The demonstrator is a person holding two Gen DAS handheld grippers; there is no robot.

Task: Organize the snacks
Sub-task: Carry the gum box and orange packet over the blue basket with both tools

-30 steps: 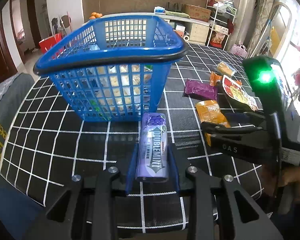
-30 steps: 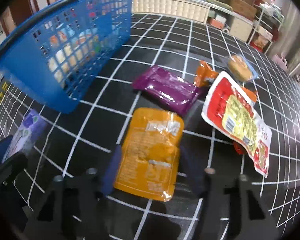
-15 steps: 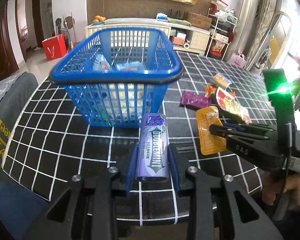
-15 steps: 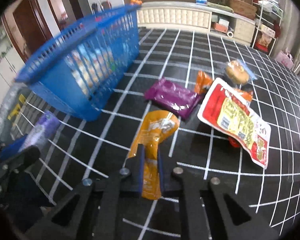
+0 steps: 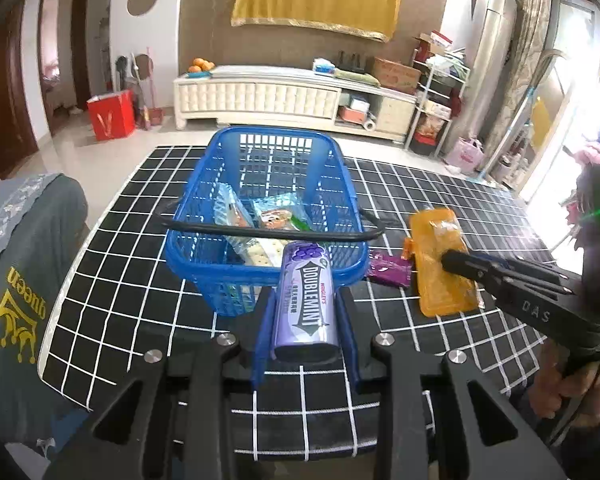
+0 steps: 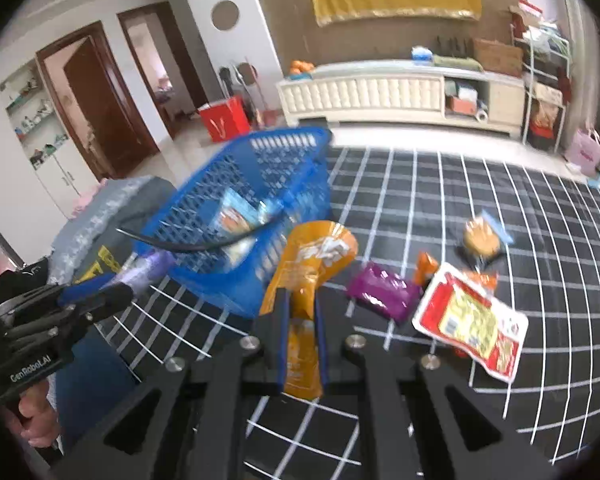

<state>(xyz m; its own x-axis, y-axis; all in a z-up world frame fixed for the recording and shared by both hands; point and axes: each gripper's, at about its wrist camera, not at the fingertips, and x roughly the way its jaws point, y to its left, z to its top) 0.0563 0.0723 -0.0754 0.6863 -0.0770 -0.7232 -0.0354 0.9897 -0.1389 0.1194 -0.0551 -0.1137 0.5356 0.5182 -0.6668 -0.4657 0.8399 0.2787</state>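
The orange snack pouch (image 6: 306, 280), flat on the counter (image 5: 480, 216) a second ago, now hangs above it near the blue basket (image 5: 268, 148), pinched by the right gripper (image 6: 302, 320), whose fingers have just closed on it. The purple gum pack (image 5: 306, 300) has risen too, clamped between the left gripper's (image 5: 305, 316) fingers at the basket's near rim. Both look ready to drop in, while the purple packet (image 6: 382, 294) and red-and-yellow bag (image 6: 472, 322) wait on the counter.
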